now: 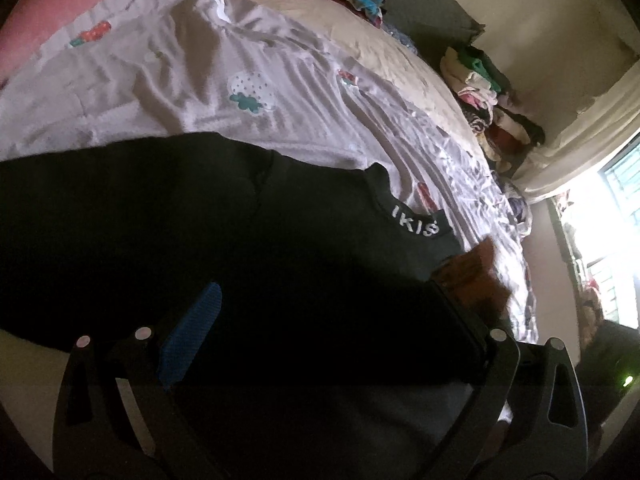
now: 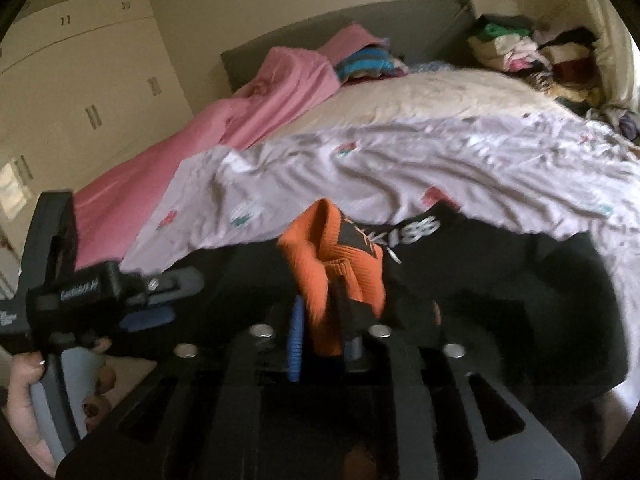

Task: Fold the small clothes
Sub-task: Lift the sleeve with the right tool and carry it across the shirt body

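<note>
A black garment (image 1: 200, 216) with white letters on its neckband lies spread on the white printed sheet (image 1: 168, 80); it also shows in the right wrist view (image 2: 500, 280). My left gripper (image 1: 332, 320) hovers open over it, its blue pad (image 1: 192, 336) at left, the other finger at right. My right gripper (image 2: 320, 328) is shut on the garment's orange ribbed cuff (image 2: 336, 252) and lifts it over the black cloth. The orange cuff shows in the left wrist view (image 1: 476, 276). The left gripper also appears in the right wrist view (image 2: 152, 304).
Pink bedding (image 2: 240, 120) lies along the left of the bed. Piles of clothes (image 2: 520, 48) sit at the far corner by the grey headboard (image 2: 360, 20). Cupboards (image 2: 80, 80) line the left wall. A bright window (image 1: 616, 240) is at right.
</note>
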### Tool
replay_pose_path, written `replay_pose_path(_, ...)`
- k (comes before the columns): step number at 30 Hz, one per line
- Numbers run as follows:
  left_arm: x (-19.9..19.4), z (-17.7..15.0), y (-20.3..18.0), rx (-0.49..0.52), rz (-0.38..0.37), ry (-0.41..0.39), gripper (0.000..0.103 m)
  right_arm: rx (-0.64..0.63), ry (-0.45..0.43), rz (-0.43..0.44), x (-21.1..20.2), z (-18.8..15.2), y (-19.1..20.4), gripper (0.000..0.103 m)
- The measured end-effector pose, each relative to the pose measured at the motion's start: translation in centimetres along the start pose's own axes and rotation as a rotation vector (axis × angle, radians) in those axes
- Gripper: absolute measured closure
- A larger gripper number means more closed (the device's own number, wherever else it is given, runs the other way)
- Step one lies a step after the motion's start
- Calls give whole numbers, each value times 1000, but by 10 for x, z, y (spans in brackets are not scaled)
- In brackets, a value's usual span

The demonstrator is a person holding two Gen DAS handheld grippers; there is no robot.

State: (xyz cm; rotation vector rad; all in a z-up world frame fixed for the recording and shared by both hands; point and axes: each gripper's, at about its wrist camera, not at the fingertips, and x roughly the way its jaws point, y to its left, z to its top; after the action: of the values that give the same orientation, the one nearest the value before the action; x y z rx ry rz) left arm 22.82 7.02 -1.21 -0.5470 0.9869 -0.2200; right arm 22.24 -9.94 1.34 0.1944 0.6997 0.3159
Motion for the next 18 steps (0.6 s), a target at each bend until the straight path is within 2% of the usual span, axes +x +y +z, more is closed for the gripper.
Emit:
replay_pose_path(1, 1, -1, 0, -3, -7, 4, 13, 0, 17, 22, 1, -3, 2, 81)
replay_pose_path(4, 6, -4, -1, -2, -25, 20, 23, -13, 28, 61, -8, -11, 5, 69)
replay_pose_path(8, 16, -10, -4, 9, -42, 47, 42, -12, 19, 59, -31, -21, -11, 68)
replay_pose_path(11, 28, -17, -10, 21, -56, 79, 48, 20, 30, 10, -43, -26, -33, 68)
replay_pose_path(14, 44, -28, -21, 41, -66, 124, 48, 73, 38, -22, -52, -30, -58, 68)
replay_pose_path(18, 60, -37, -37, 72, -37, 141, 48, 110, 24, -67, -65, -31, -81, 67)
